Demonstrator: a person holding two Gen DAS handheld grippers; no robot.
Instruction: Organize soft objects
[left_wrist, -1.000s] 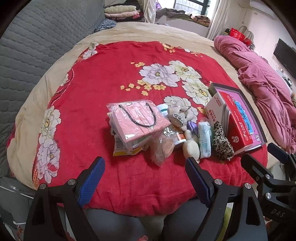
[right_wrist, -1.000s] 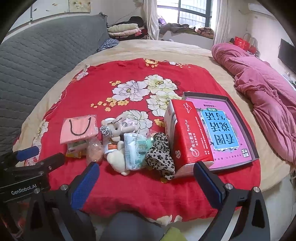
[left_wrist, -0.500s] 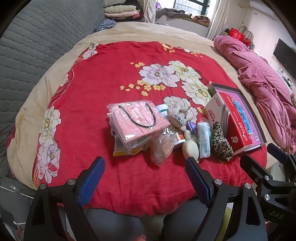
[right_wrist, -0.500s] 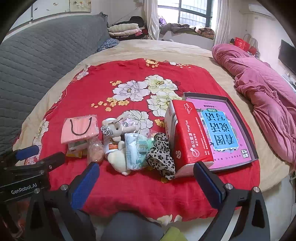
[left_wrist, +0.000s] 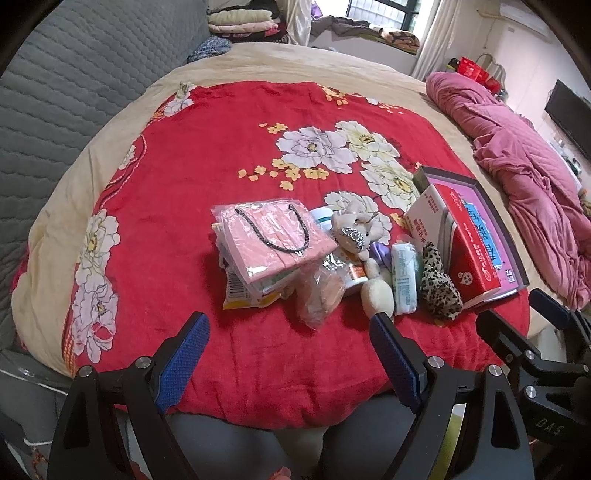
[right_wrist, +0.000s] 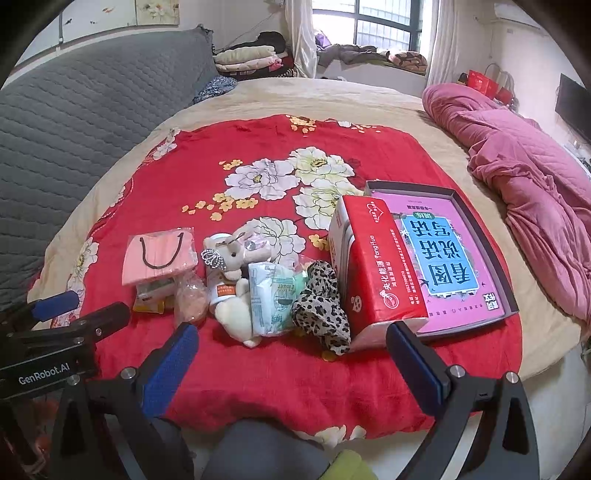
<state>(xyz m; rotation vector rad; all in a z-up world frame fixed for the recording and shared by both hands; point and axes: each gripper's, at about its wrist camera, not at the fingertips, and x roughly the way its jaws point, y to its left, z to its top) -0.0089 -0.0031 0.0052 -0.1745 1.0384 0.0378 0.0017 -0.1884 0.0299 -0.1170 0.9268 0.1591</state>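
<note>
A heap of soft things lies on the red flowered blanket (left_wrist: 177, 192): a pink mask pack (left_wrist: 271, 236) (right_wrist: 160, 254), a clear bag with a peach puff (left_wrist: 319, 291), a cream plush toy (left_wrist: 356, 236) (right_wrist: 236, 258), a tissue pack (left_wrist: 404, 273) (right_wrist: 271, 299) and a leopard-print cloth (left_wrist: 439, 284) (right_wrist: 321, 306). A red tissue box (right_wrist: 376, 269) leans on a dark tray holding a pink book (right_wrist: 443, 251). My left gripper (left_wrist: 290, 332) hovers open near the bed's front edge, short of the heap. My right gripper (right_wrist: 291, 341) is open too, before the leopard cloth.
A crumpled pink quilt (right_wrist: 524, 177) lies along the right side of the bed. A grey quilted headboard (right_wrist: 81, 122) rises at the left. Folded clothes (right_wrist: 247, 59) are stacked at the far end. Bare red blanket stretches behind the heap.
Both grippers have barely shifted; the views drift very slightly. Nothing on the bed has moved.
</note>
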